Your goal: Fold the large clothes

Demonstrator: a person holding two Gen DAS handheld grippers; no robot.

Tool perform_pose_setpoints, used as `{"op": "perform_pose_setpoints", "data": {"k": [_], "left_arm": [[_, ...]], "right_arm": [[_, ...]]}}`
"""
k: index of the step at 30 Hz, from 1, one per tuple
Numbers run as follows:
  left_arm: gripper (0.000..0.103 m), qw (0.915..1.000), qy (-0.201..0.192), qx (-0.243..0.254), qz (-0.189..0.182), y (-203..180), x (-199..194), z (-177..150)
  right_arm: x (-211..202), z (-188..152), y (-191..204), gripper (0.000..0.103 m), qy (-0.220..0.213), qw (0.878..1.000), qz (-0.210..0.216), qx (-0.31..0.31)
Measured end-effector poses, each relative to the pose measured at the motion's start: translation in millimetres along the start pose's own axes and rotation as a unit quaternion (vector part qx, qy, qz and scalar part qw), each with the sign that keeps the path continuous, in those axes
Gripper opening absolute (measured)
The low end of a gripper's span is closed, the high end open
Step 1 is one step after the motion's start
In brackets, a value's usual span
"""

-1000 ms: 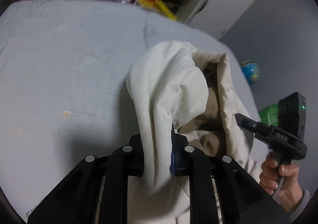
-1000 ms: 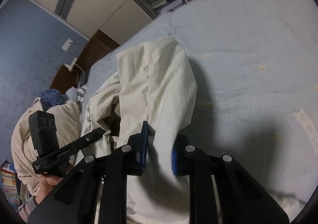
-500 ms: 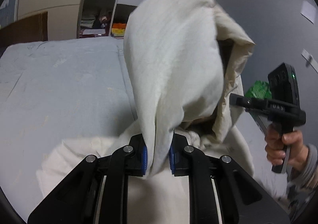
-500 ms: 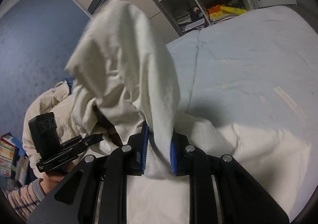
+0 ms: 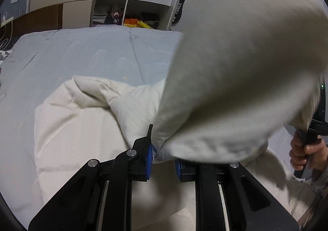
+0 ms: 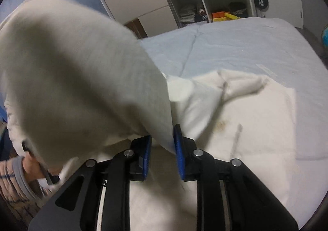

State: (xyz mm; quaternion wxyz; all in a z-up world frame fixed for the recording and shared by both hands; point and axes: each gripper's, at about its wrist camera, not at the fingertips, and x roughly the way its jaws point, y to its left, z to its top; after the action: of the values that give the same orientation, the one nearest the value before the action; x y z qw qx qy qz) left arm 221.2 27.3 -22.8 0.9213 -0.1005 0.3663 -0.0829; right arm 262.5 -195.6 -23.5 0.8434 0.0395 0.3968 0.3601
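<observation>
Cloth billowed high! Half a second earlier the cream garment (image 5: 235,56) hung as a narrow hood ahead of both tools; now it swung up and over, blurred, while its lower half (image 6: 246,112) lay spread on the bed (image 5: 92,52) beyond the fingers. Left gripper (image 5: 163,161) was pinched on an edge, right gripper (image 6: 162,153) likewise. Judging by that, a fold was being thrown forward.

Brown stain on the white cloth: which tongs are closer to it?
Right. The right tongs grip the white cloth just left of the brown stain. The left tongs are farther left, past the lifted fold, where the left hand shows.
</observation>
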Motion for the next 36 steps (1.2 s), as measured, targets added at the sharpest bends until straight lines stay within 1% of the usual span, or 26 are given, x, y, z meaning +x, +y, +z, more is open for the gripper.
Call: {"op": "perform_pose_setpoints", "data": {"k": [2, 3, 5, 9, 11, 13, 14, 15, 16, 17, 18, 19, 20, 22, 23, 24, 25, 26, 27, 30, 32, 35, 36], "left_arm": [[0.017, 1.0000, 0.000, 0.008, 0.006, -3.8, 0.0, -8.3], [0.018, 0.9999, 0.001, 0.011, 0.008, -0.3, 9.1, -1.2], [0.018, 0.9998, 0.002, 0.016, 0.013, -2.8, 8.1, -7.3], [0.020, 0.9995, 0.003, 0.023, 0.020, -3.4, 1.2, -19.2], [0.021, 0.9992, 0.007, 0.030, 0.024, -5.2, -1.9, -24.7], [0.022, 0.9988, 0.016, 0.035, 0.030, -6.7, -3.3, -31.6], [0.023, 0.9986, 0.024, 0.035, 0.031, -6.9, -4.5, -36.1], [0.023, 0.9982, 0.031, 0.038, 0.033, -7.2, -6.4, -41.7], [0.022, 0.9977, 0.040, 0.041, 0.037, -8.2, -6.1, -47.0], [0.022, 0.9974, 0.045, 0.043, 0.037, -6.8, -6.3, -49.7], [0.022, 0.9973, 0.047, 0.042, 0.036, -6.7, -10.5, -57.3], [0.023, 0.9974, 0.049, 0.040, 0.035, -5.0, -13.1, -61.3], [0.023, 0.9975, 0.053, 0.034, 0.033, -3.3, -18.0, -65.2], [0.028, 0.9979, 0.055, 0.020, 0.029, 1.3, -27.4, -71.7], [0.034, 0.9981, 0.053, 0.009, 0.029, 2.5, -35.9, -74.1], [0.043, 0.9983, 0.050, 0.002, 0.029, 2.8, -43.5, -74.6], [0.049, 0.9987, 0.044, -0.006, 0.027, 2.7, -49.9, -71.8], [0.056, 0.9990, 0.036, -0.011, 0.023, 1.2, -58.1, -70.5], [0.060, 0.9994, 0.026, -0.014, 0.020, -1.8, -67.7, -68.4], [0.067, 0.9996, 0.009, -0.022, 0.016, -11.8, -83.3, -56.0], [0.068, 0.9996, 0.003, -0.029, -0.002, -25.2, -89.7, -51.2], [0.075, 0.9987, 0.005, -0.036, -0.035, -50.8, -84.5, -38.6], [0.075, 0.9984, 0.006, -0.039, -0.041, -58.1, -84.7, -37.4]], "right_arm": [[-11.1, -9.9, -4.9, 0.026, 0.008, 1.000, -0.011, 0.000], [-16.9, -14.4, -8.1, 0.028, 0.011, 1.000, -0.013, 0.000], [-30.8, -24.0, -17.0, 0.031, 0.012, 1.000, -0.013, 0.007], [-56.7, -33.5, -33.1, 0.032, 0.003, 0.999, -0.029, 0.033], [-72.8, -37.9, -36.6, 0.032, -0.006, 0.998, -0.025, 0.051], [-87.0, -37.6, -34.9, 0.032, -0.022, 0.998, -0.007, 0.066], [-92.3, -29.0, -27.4, 0.032, -0.033, 0.997, 0.013, 0.070], [-93.5, -22.8, -21.7, 0.035, -0.039, 0.996, 0.031, 0.071], [-95.3, -14.3, -10.4, 0.038, -0.046, 0.994, 0.066, 0.073], [-95.6, -7.8, -1.4, 0.046, -0.046, 0.992, 0.089, 0.072], [-94.6, -4.1, 8.2, 0.048, -0.042, 0.991, 0.111, 0.069], [-90.0, 1.6, 17.0, 0.048, -0.036, 0.989, 0.128, 0.063], [-85.5, 3.5, 28.9, 0.048, -0.030, 0.989, 0.136, 0.050], [-75.0, -2.1, 48.7, 0.048, -0.009, 0.991, 0.129, 0.020], [-71.2, -5.4, 54.2, 0.048, 0.000, 0.992, 0.125, 0.014], [-63.8, -10.0, 58.9, 0.048, 0.013, 0.993, 0.119, 0.010], [-54.9, -19.6, 62.5, 0.048, 0.028, 0.993, 0.112, 0.008], [-51.2, -31.0, 65.3, 0.048, 0.038, 0.994, 0.107, 0.006], [-47.1, -38.8, 67.5, 0.048, 0.044, 0.994, 0.103, 0.006], [-33.8, -68.7, 74.2, 0.048, 0.066, 0.994, 0.090, 0.004], [-29.8, -87.3, 79.5, 0.048, 0.074, 0.994, 0.082, 0.000], [-26.2, -102.4, 82.8, 0.048, 0.077, 0.994, 0.075, 0.001], [-27.2, -105.3, 83.3, 0.048, 0.074, 0.995, 0.073, 0.002]]}}
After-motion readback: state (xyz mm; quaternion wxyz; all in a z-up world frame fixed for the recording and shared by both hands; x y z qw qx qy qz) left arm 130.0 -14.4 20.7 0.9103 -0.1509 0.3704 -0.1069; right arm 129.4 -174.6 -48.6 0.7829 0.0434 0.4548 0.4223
